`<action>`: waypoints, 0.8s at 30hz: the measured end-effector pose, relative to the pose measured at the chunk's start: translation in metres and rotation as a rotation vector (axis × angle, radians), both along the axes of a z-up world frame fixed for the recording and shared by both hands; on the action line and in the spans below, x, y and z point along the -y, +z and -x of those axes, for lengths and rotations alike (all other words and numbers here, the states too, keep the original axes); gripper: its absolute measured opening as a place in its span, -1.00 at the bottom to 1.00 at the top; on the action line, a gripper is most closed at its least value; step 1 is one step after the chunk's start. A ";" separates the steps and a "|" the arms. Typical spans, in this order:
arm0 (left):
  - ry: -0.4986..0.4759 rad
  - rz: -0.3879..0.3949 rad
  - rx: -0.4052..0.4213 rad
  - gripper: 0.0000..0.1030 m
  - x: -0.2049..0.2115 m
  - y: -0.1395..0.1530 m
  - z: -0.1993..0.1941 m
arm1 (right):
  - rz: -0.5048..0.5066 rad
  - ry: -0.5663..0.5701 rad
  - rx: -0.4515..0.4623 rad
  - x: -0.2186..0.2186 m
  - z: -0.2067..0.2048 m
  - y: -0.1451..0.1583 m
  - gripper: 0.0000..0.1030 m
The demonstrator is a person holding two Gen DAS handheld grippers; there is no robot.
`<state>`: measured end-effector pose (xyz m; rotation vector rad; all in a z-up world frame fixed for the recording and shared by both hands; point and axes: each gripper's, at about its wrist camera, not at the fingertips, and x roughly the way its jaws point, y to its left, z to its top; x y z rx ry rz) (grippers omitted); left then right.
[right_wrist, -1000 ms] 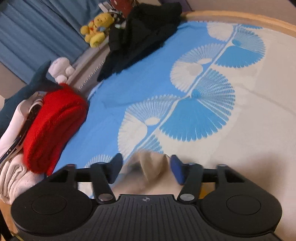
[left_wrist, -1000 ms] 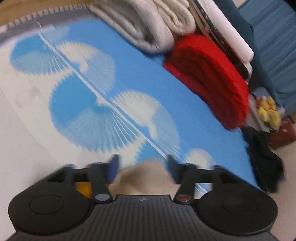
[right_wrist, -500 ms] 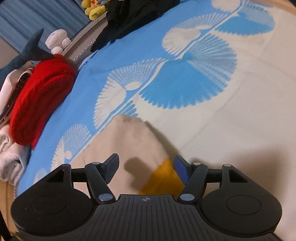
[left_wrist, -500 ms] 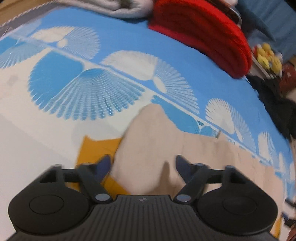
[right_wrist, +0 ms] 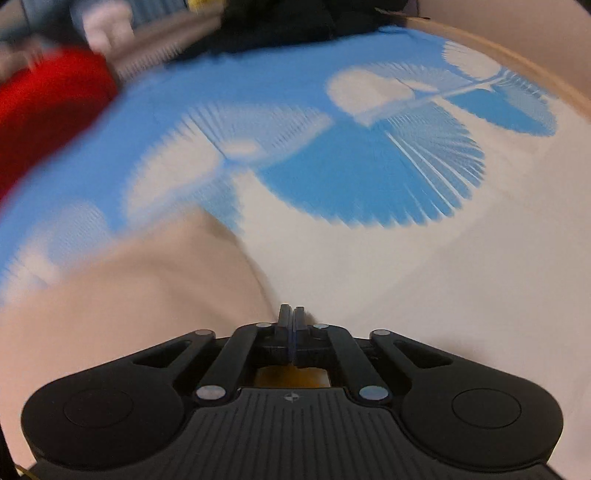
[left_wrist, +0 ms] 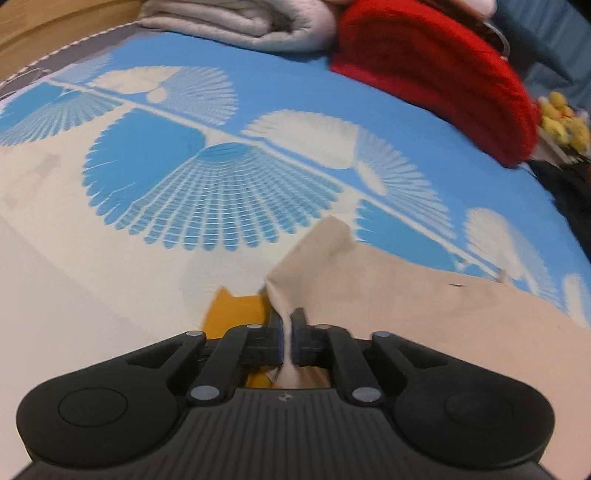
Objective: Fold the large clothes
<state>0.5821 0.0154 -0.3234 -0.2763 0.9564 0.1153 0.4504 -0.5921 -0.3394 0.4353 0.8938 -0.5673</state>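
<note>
Beige garment (left_wrist: 424, 314): it is spread flat on the blue and white fan-patterned bedcover (left_wrist: 184, 184), with one corner raised into a small peak. An orange layer (left_wrist: 236, 310) shows beneath that corner; whether it is a lining or a separate piece cannot be told.

Left gripper (left_wrist: 287, 325): the jaws are closing and stand nearly together, with a thin fold of the beige cloth pinched between the pads at the raised corner.

Right gripper (right_wrist: 291, 317): the jaws are fully closed at the edge of the beige garment (right_wrist: 129, 295). No cloth is clearly seen between the pads, the view being blurred, so a hold cannot be confirmed. Orange is visible below the fingers.

Step in hand, as judged: both near corners are being gripped for a fold away from the person.

Recommendations: the right grip is to be checked before any lift, and retaken if empty. Both corners are to be raised together and level, so the edge is kept straight. It should be verified that the orange layer is taken or left on both sides alike. The red folded item (left_wrist: 443, 74) and the grey folded pile (left_wrist: 240, 22) at the far side are to be kept clear of the fold
</note>
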 end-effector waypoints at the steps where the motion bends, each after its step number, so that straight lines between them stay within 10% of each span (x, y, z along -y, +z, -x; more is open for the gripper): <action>1: 0.025 0.006 0.001 -0.64 -0.003 -0.002 0.000 | 0.005 -0.005 0.015 0.001 0.001 0.001 -1.00; 7: 0.190 -0.002 0.084 0.55 -0.029 0.041 0.017 | 0.029 -0.054 0.179 0.008 0.035 0.052 -0.78; 10: 0.180 0.025 0.187 0.56 -0.024 0.081 0.040 | 0.064 0.071 0.275 -0.021 0.053 0.086 -0.35; 15: -0.024 0.223 0.234 0.67 0.046 0.106 0.066 | -0.007 0.389 0.319 -0.104 0.042 0.095 -0.22; 20: -0.292 0.336 0.108 0.67 0.138 0.058 0.058 | 0.064 0.547 0.239 -0.173 -0.006 0.056 -0.22; 24: -0.394 0.177 0.043 0.67 0.171 0.000 0.039 | 0.109 0.551 0.132 -0.182 -0.037 0.012 -0.22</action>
